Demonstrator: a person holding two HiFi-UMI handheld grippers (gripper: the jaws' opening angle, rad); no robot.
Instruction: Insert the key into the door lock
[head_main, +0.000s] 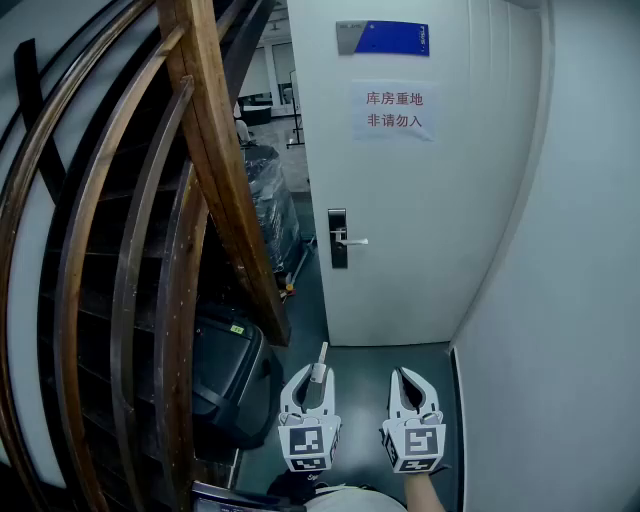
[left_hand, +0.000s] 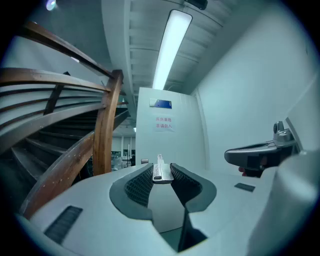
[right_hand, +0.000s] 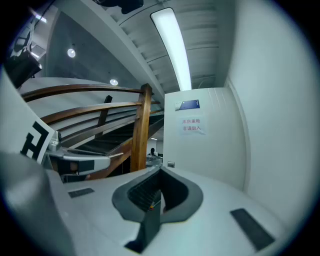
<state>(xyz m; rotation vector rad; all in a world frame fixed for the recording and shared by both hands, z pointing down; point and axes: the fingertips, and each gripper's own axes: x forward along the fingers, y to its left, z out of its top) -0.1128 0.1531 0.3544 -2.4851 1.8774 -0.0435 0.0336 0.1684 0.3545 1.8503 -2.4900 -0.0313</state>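
A wooden stair rail (head_main: 215, 170) fills the left of the head view. Just right of it, low in the frame, the left gripper (head_main: 318, 378) holds the key (head_main: 321, 360) out toward a white door (head_main: 430, 200). The door lock (head_main: 338, 238), a dark plate with a lever handle (head_main: 355, 241), sits at mid-frame, well apart from the key, so the step in hand appears to be the approach. Doing it well likely means bringing the gripper forward and up, keeping it level, and staying clear of the rail on the left. The blade should probably be squared to the keyhole before any push, and the keyhole itself is too small to make out from here.

In the left gripper view the key lies at lower centre, clamped between the two pads by its near end. Its narrow blade juts forward past the jaw tips, pointing at the door. To the right, at the lower right of centre in the head view, the right gripper (head_main: 408, 378) sits just beside the left one, its jaws closed together with nothing between them.
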